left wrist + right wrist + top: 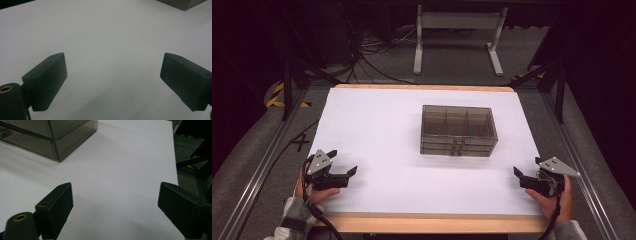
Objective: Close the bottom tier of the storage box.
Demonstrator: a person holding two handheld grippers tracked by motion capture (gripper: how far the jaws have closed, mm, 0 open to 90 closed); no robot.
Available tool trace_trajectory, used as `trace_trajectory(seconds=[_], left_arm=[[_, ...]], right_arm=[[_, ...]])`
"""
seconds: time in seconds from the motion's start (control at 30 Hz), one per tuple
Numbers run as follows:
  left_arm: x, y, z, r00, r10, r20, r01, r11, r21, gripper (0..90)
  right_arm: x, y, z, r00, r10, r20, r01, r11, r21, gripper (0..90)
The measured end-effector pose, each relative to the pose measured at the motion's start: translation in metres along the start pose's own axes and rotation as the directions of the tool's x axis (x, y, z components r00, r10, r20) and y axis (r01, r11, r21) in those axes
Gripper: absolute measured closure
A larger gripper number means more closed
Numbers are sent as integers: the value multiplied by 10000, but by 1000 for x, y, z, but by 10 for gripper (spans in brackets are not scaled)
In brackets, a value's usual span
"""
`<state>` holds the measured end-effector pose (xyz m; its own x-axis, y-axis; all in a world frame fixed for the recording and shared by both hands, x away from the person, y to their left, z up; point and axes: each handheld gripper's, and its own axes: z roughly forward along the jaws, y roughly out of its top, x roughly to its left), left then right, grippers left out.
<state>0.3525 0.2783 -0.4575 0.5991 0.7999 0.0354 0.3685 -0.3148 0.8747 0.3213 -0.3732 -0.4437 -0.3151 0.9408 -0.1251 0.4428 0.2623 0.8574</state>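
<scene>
A smoky see-through plastic box [458, 131] with inner compartments and small front drawers stands on the white table [377, 120], right of its middle. My left gripper [342, 161] rests near the front left corner, held by a hand, its jaws wide apart over bare white surface. In the left gripper view the left gripper [113, 72] holds nothing, and a corner of the box [185, 3] shows at the top right. My right gripper [527, 167] sits at the front right edge, open and empty. The right gripper view has the right gripper [115, 200] over bare table, with the box [57, 137] at the upper left.
A wooden rim [432, 222] borders the table's front. Aluminium rails [254, 175] run along both sides over grey floor. A white desk frame [457, 40] and loose cables [367, 60] lie beyond the far edge. Black-and-yellow tape [276, 95] marks the floor at left.
</scene>
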Motion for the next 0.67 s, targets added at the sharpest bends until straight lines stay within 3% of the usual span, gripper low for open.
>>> trace_trajectory(seconds=[0.67], left_arm=[[1, 0, 0, 9999, 56, 134, -57, 10000, 61, 81]], right_arm=[[1, 1, 0, 9998, -159, -95, 159, 9999, 46, 113]])
